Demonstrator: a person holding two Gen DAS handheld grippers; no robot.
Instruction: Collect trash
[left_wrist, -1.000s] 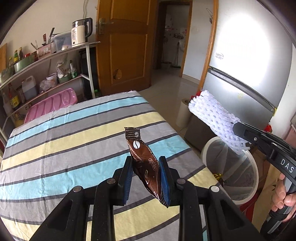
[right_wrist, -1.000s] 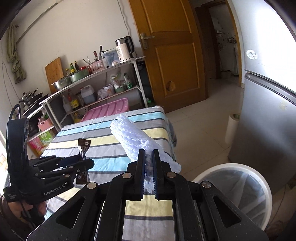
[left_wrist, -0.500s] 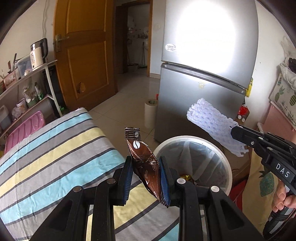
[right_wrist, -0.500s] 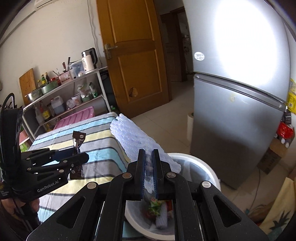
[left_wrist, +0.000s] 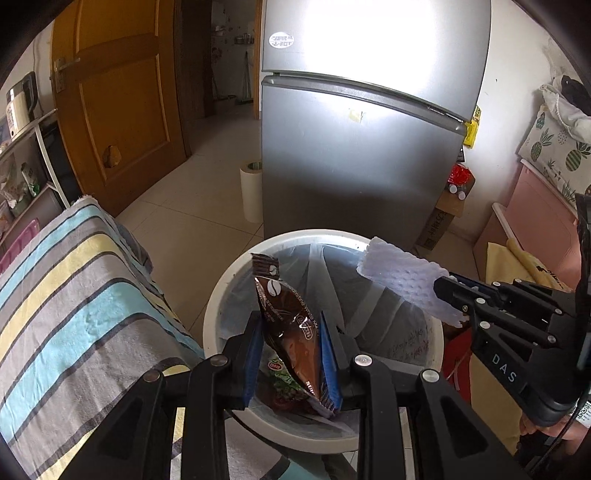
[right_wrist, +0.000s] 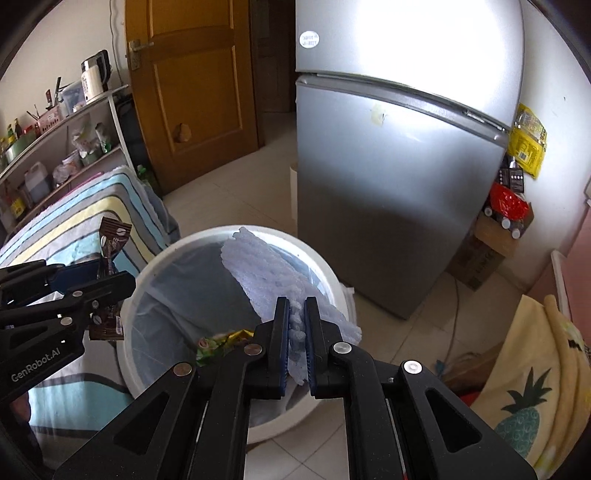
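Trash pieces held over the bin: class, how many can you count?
2. A brown coffee sachet in the left gripper; a white foam net in the right gripper. More wrappers lie inside the bin, partly hidden.

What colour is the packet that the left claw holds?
Dark brown with white print; the packet in the left claw shows best in the left wrist view.
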